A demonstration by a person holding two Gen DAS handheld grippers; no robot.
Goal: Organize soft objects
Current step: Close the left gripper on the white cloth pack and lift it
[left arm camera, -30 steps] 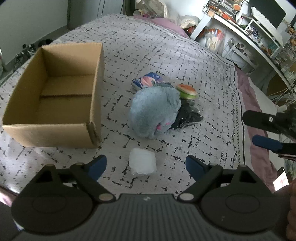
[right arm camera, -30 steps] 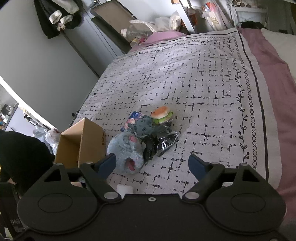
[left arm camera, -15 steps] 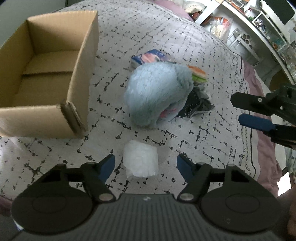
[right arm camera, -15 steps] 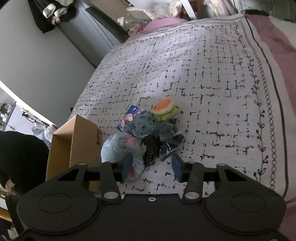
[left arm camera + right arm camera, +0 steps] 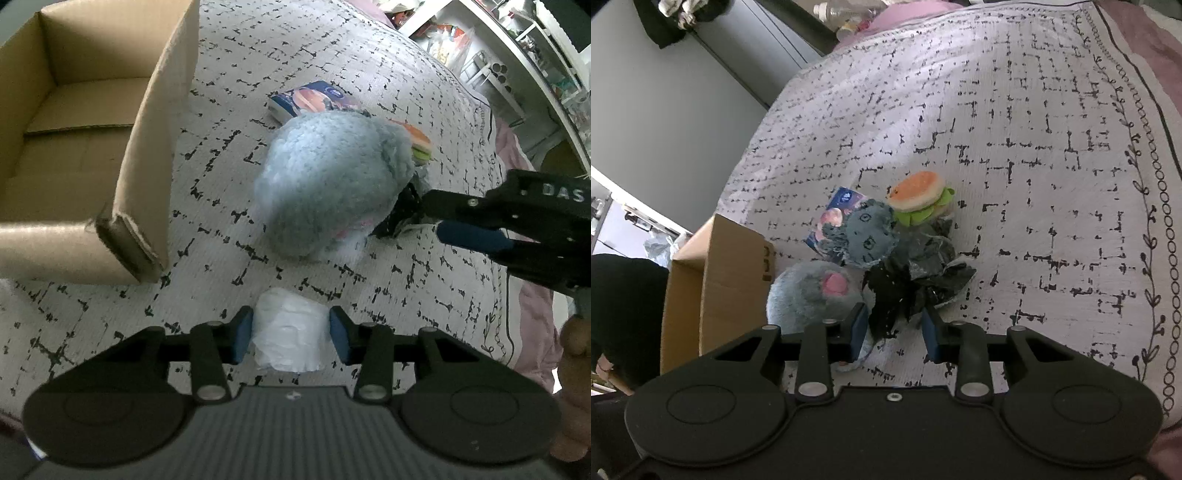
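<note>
I'm at the pickup: my left gripper [image 5: 291,334] jaws have just been closing onto the white plastic-wrapped bundle [image 5: 290,338], pads touching both sides; right gripper [image 5: 894,334] jaws, also closing, straddle the crumpled black bag [image 5: 916,280] without clearly pinching. Next comes lifting toward the cardboard box [image 5: 74,147].

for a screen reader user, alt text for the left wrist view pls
The left hand-held gripper closes around a white crinkly bundle on a patterned bedspread. Beyond lie a blue plush toy and an open cardboard box.
</note>
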